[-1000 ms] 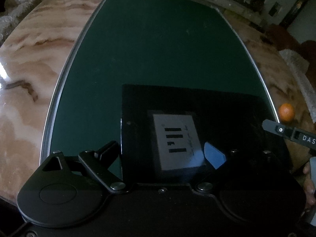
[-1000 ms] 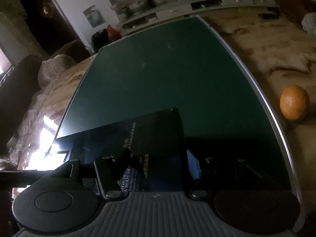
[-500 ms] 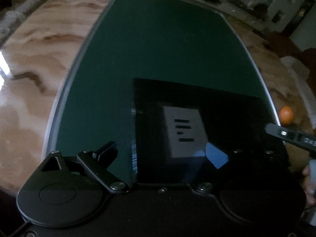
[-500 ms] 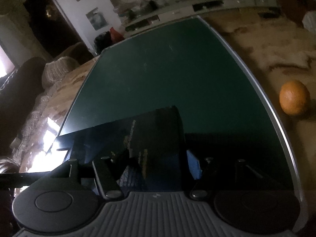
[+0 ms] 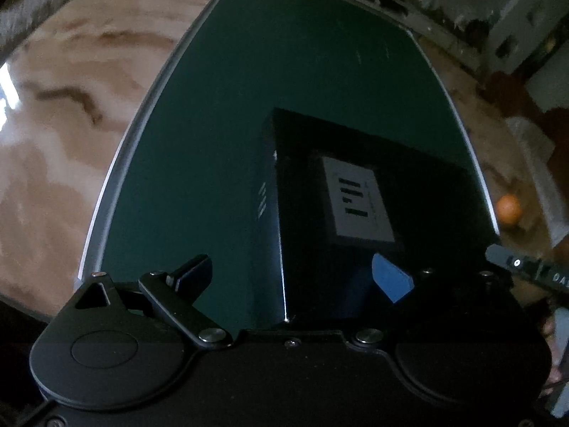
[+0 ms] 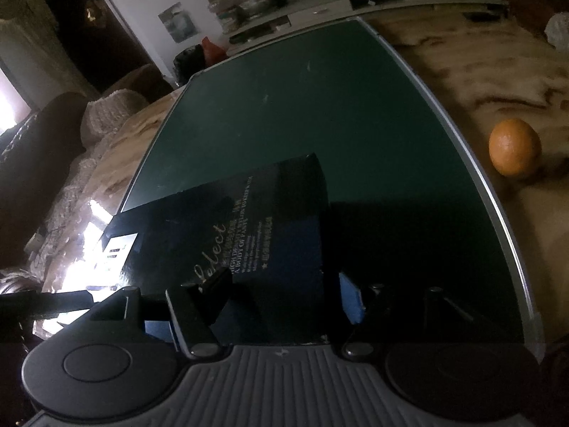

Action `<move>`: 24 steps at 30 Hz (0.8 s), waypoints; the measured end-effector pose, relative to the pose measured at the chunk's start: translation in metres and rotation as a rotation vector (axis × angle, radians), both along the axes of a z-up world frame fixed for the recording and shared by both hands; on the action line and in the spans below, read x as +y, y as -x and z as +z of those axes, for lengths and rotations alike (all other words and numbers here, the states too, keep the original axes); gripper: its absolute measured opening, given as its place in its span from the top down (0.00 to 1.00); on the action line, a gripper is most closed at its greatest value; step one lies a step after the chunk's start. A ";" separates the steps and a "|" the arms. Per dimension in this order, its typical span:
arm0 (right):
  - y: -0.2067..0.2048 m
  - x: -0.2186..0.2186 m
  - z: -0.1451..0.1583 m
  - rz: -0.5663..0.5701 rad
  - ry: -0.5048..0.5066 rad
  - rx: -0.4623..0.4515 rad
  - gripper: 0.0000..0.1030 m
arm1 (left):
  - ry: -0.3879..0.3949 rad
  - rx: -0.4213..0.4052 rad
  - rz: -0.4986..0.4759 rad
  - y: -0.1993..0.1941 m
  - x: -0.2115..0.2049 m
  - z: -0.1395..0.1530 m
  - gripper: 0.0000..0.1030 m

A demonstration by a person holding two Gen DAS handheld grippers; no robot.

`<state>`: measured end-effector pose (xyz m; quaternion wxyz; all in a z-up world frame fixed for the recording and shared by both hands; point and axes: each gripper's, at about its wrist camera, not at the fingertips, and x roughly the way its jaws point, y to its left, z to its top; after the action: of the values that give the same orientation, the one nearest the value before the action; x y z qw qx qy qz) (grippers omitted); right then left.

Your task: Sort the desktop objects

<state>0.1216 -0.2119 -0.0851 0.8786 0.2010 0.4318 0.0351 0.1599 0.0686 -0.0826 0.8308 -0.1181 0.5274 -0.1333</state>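
Dim room, light coming in low from the left. A glossy black rectangular cardboard box (image 5: 355,220) sits on a dark green mat with a thin pale metal edge (image 5: 284,71), at the mat's near end. The mat lies on a marbled tan-and-brown stone tabletop (image 5: 64,114). The box top carries a white label with black bars (image 5: 359,203); the side seen from the right wrist view has pale printed lettering.

Left claw (image 5: 295,277): jaws stand wide and have just been opening. The box's near left corner lies between them. The black left finger (image 5: 192,270) is over bare mat, clear of the box's left side. The blue-padded right finger (image 5: 391,281) hangs over the box top; contact cannot be told in the gloom.

Right claw (image 6: 281,295): jaws at a middling spread, straddling the box's (image 6: 249,227) near end, and they have just been opening a little. The dark left finger (image 6: 217,284) overlaps the lettered face; the blue pad (image 6: 350,299) sits just beside the box's right edge. Whether either presses on the cardboard cannot be told.

A round orange fruit (image 6: 514,146) rests on the stone to the right of the mat (image 6: 338,114), just off its metal edge and well apart from the box. Tip of the right claw shows at the right border of the left wrist view.
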 end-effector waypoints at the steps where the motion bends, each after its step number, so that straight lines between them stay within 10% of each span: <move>1: 0.001 0.000 0.000 0.001 -0.003 -0.003 0.35 | 0.014 0.000 -0.012 0.000 0.000 -0.001 0.04; 13: 0.005 0.008 0.015 0.039 0.068 -0.065 0.40 | 0.078 -0.034 -0.103 0.005 -0.007 -0.006 0.05; 15: 0.003 0.009 0.016 0.091 -0.016 -0.062 0.66 | 0.082 -0.043 -0.123 0.010 -0.010 -0.006 0.06; 18: 0.002 0.023 0.021 0.095 -0.010 -0.075 0.67 | 0.095 -0.037 -0.131 0.011 -0.014 -0.006 0.09; 20: 0.001 0.026 0.028 0.048 0.042 -0.100 0.42 | 0.085 -0.029 -0.095 0.007 -0.010 -0.004 0.09; 21: 0.000 0.022 0.030 0.019 0.061 -0.108 0.11 | 0.073 -0.029 -0.078 0.004 -0.007 -0.003 0.09; 24: -0.012 -0.002 0.026 -0.057 0.075 -0.100 0.07 | 0.077 -0.016 -0.054 -0.009 0.001 -0.001 0.08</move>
<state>0.1339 -0.2136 -0.0591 0.9067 0.1780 0.3823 0.0039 0.1690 0.0700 -0.0835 0.8257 -0.1347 0.5184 -0.1770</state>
